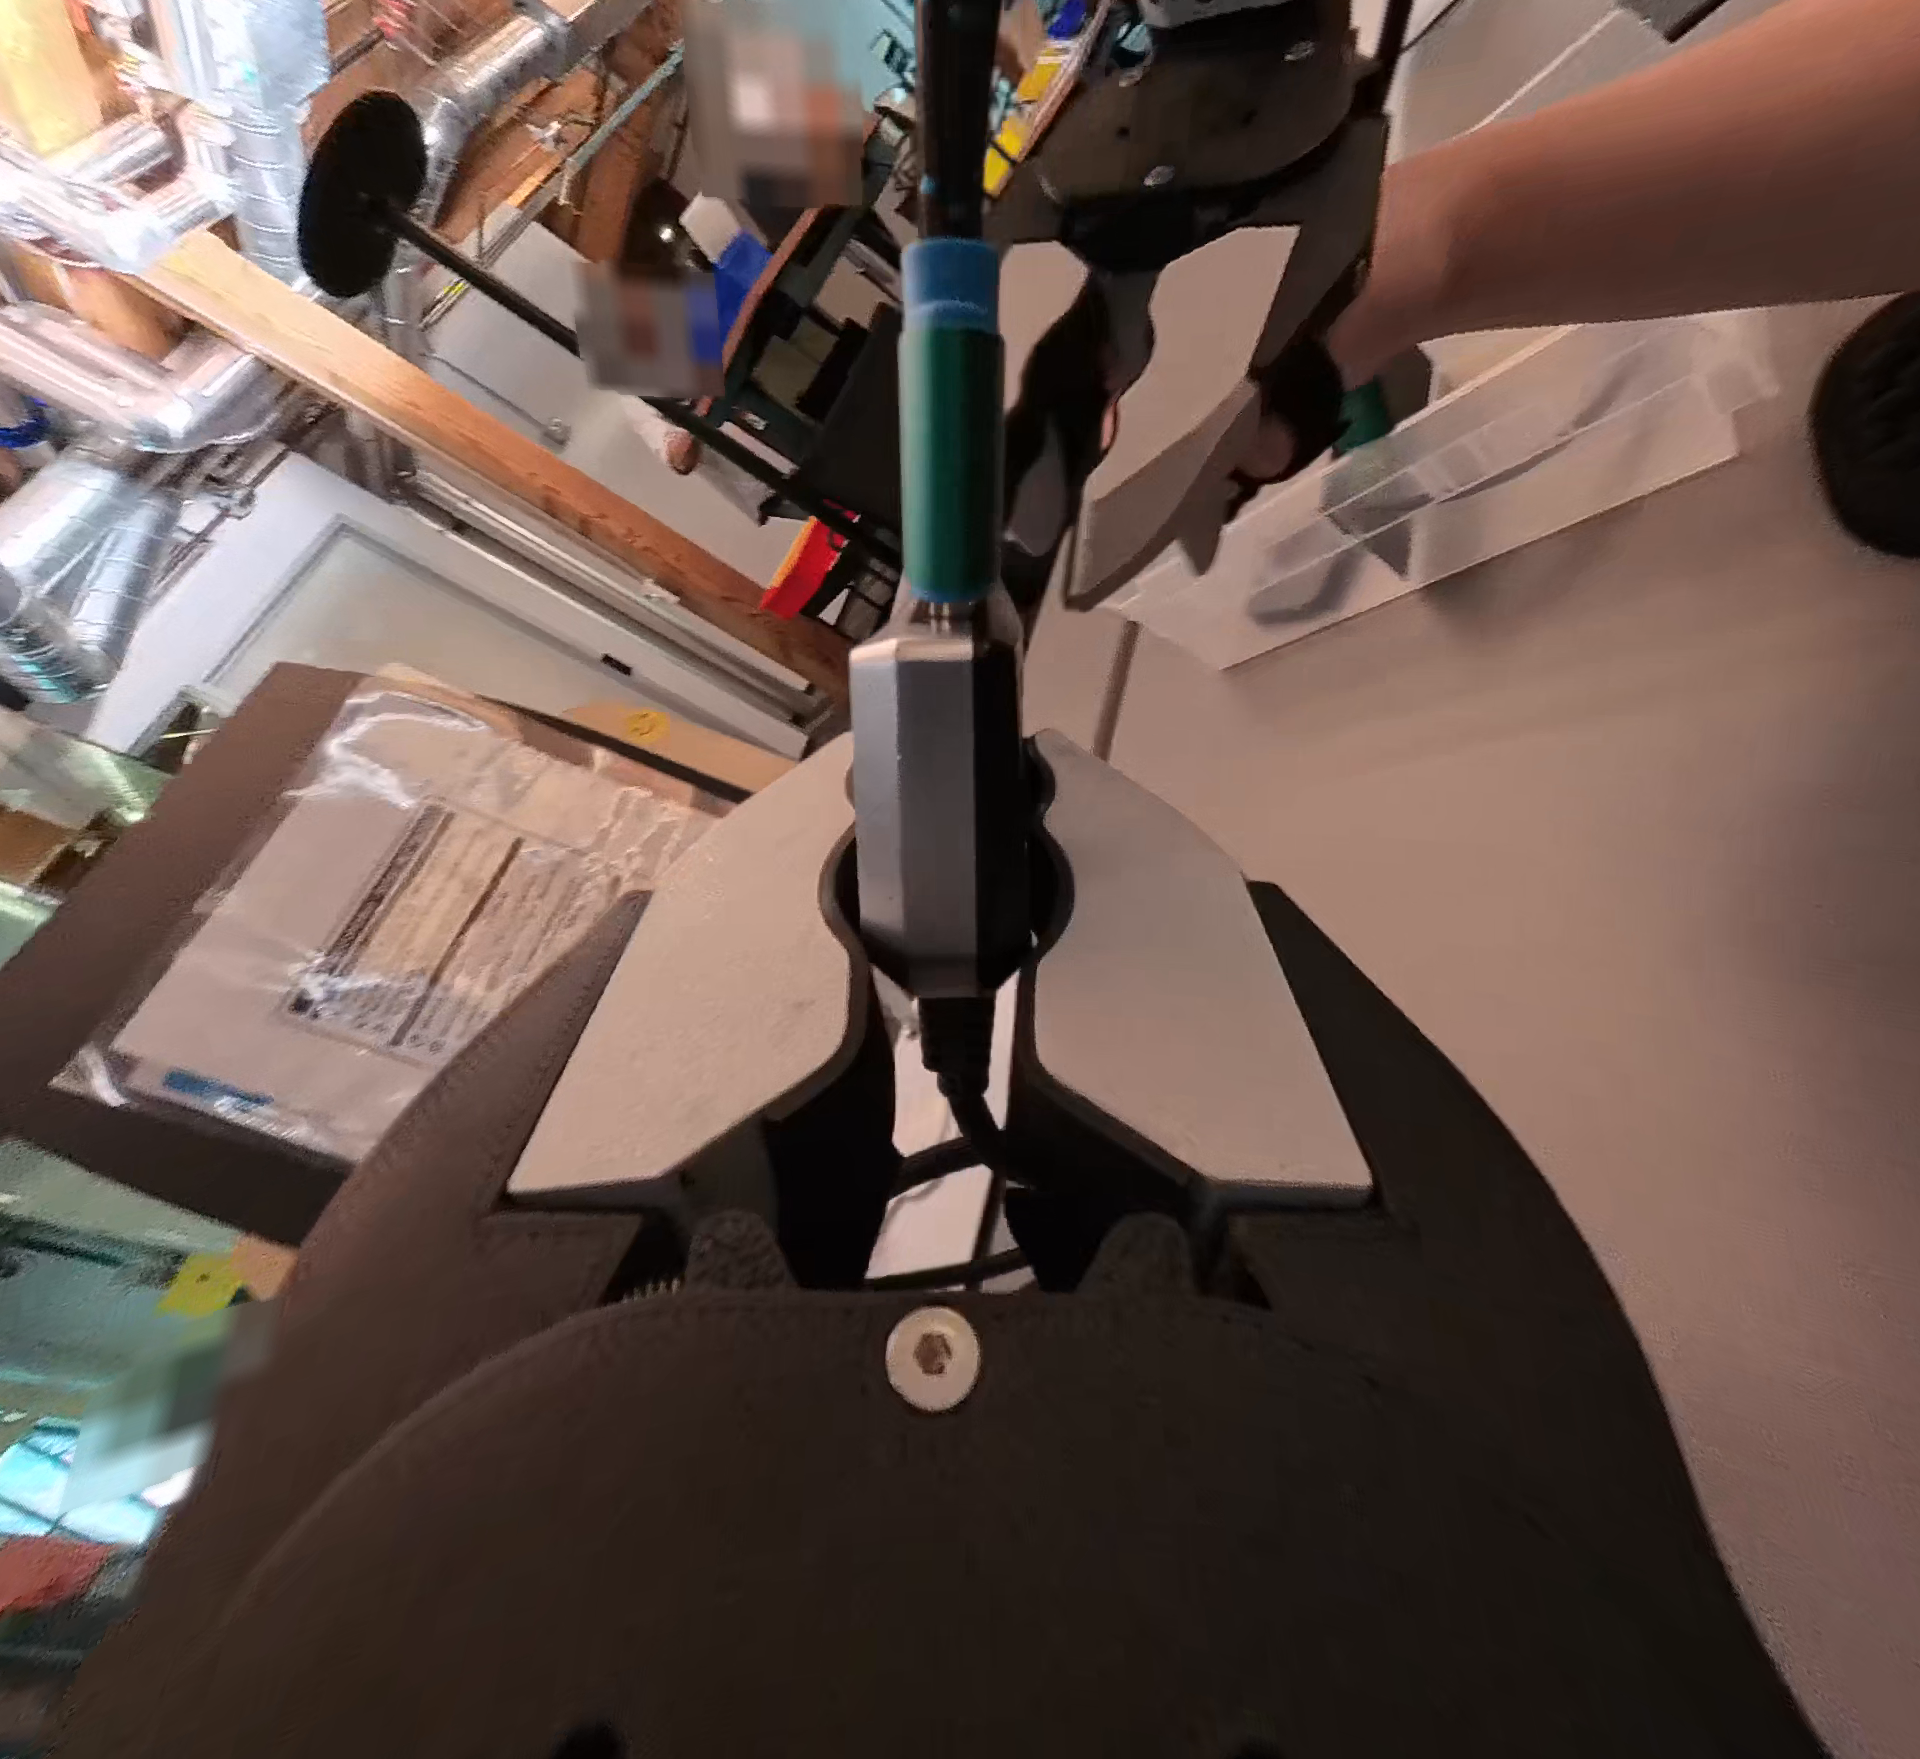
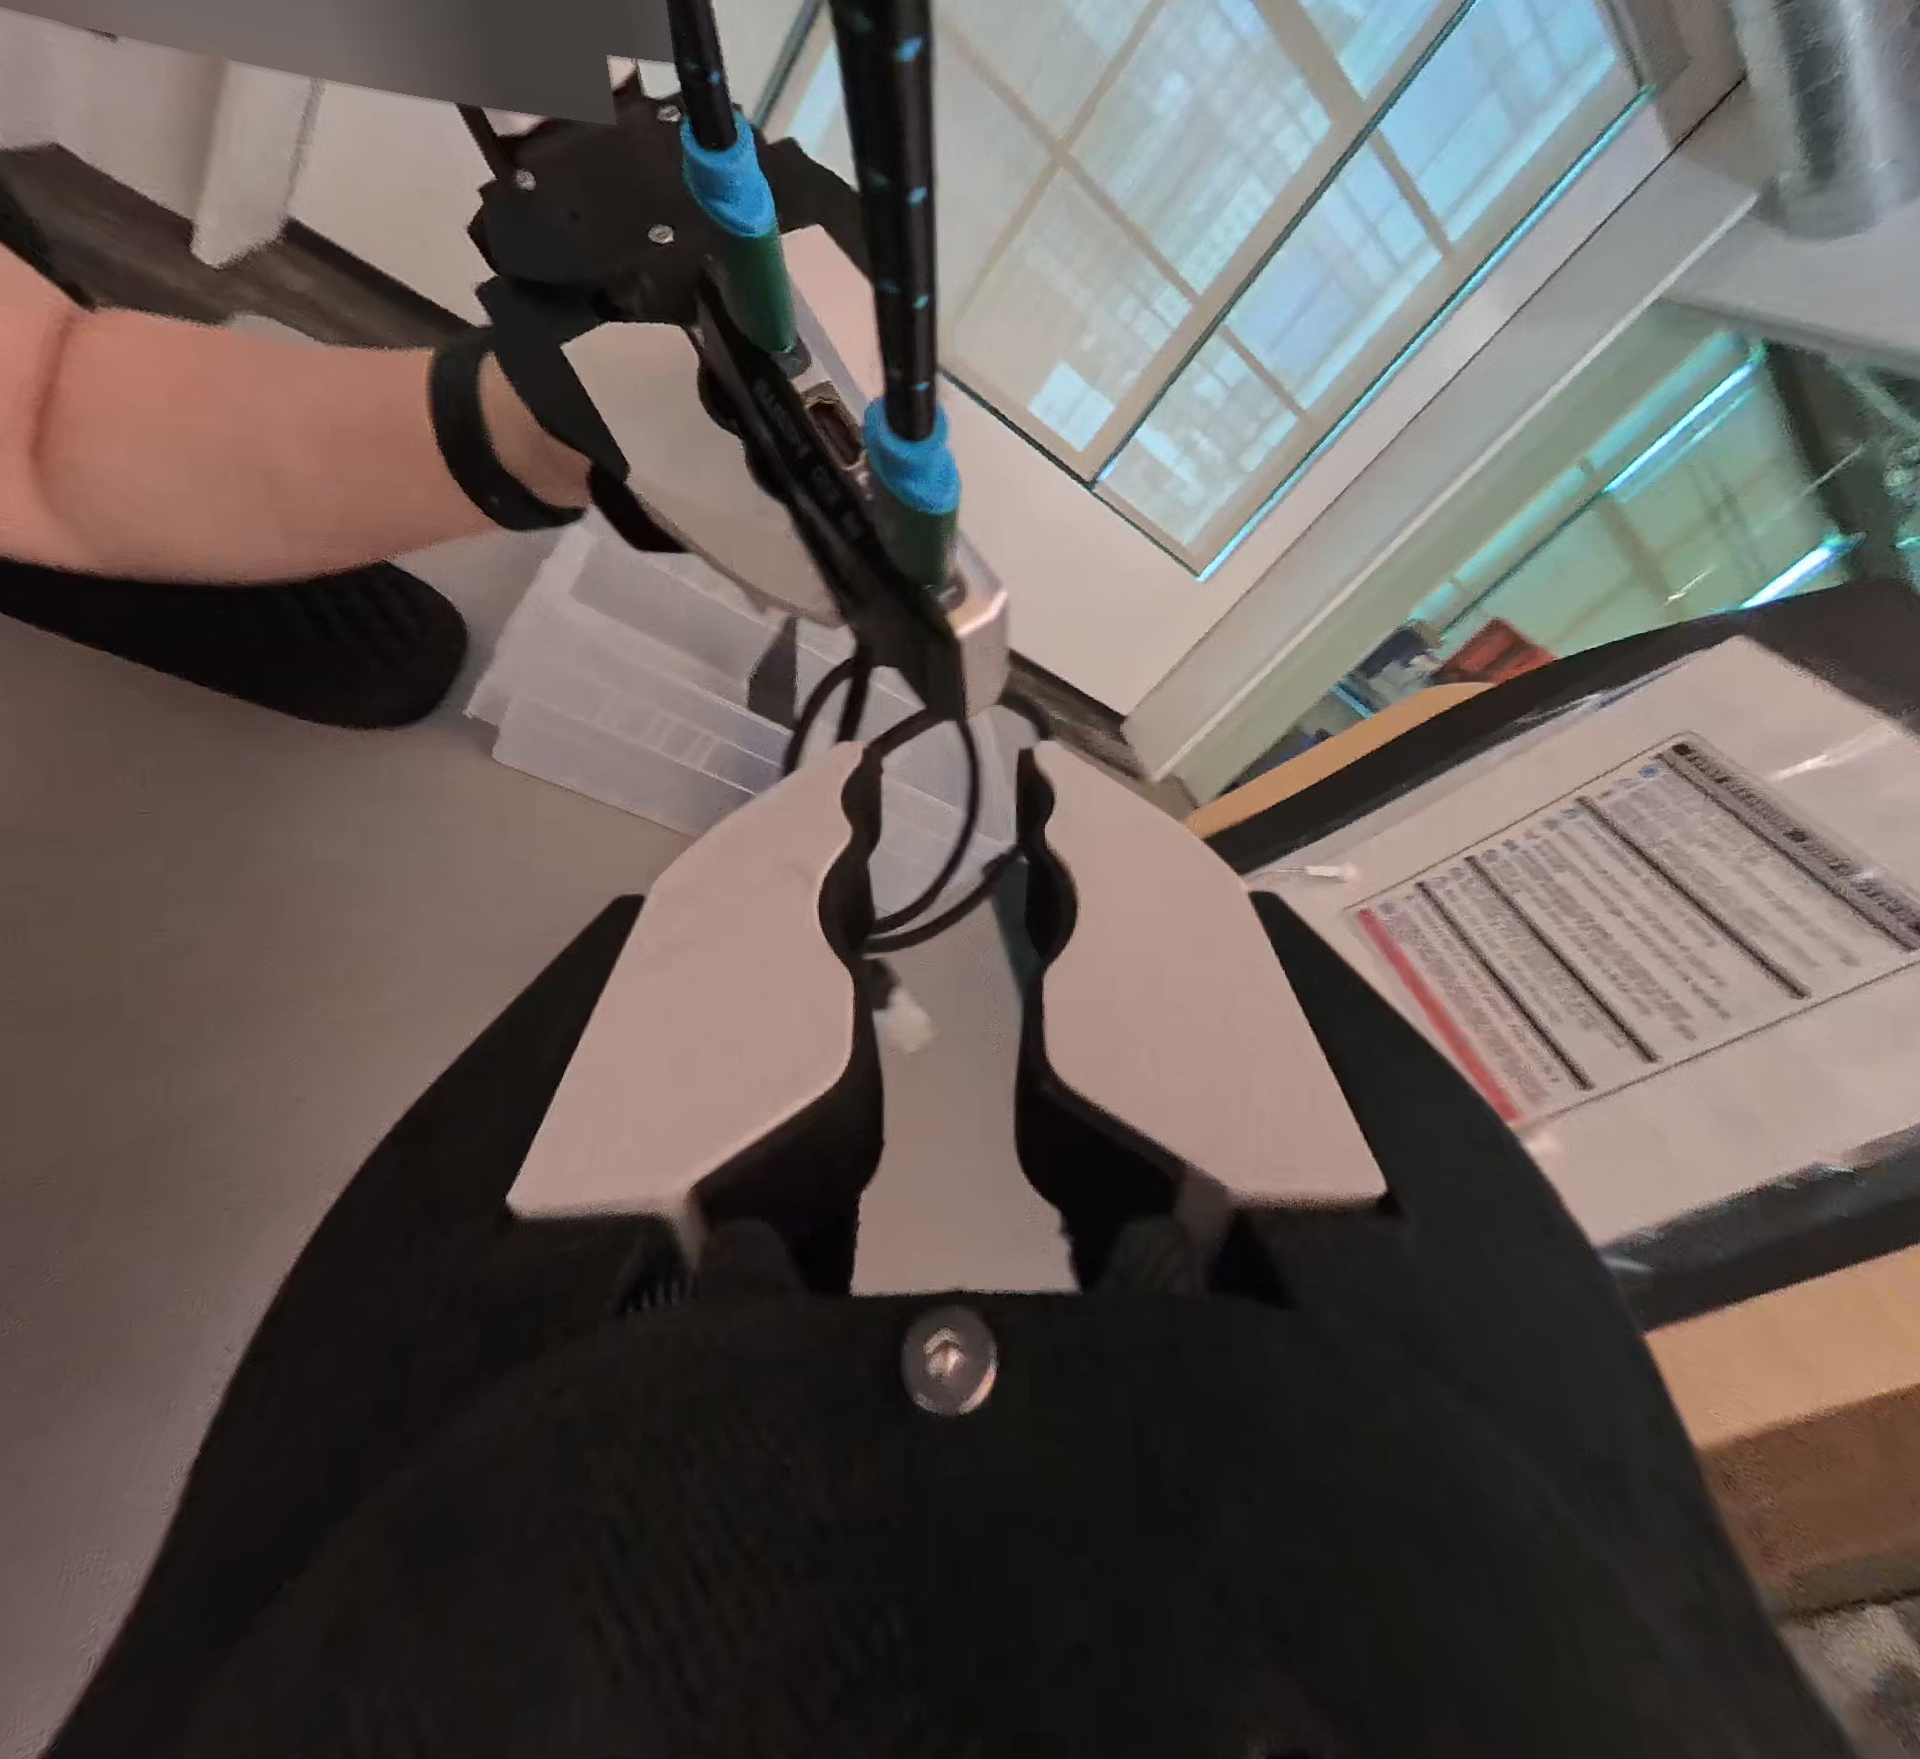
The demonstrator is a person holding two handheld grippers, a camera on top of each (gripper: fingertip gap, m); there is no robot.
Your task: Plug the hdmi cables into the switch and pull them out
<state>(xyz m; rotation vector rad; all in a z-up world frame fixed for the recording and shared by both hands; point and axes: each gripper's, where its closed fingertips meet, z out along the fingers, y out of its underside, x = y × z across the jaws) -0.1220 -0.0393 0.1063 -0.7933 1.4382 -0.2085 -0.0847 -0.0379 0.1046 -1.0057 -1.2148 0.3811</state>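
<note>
While the left gripper (image 1: 940,836) clenched the silver box-shaped HDMI switch (image 1: 920,805) at frame centre, two black braided HDMI cables with green plugs (image 2: 914,504) sat plugged into it. The right gripper (image 2: 945,826), lower centre in its own view, was released and held nothing. Judging by this, pulling out was due: close on one plug and draw it straight along the socket.

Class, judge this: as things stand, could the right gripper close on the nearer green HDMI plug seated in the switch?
Probably yes. The right gripper is open and empty just below the switch, and the nearer green plug stands exposed; only a thin black cable loop crosses between the fingers.
</note>
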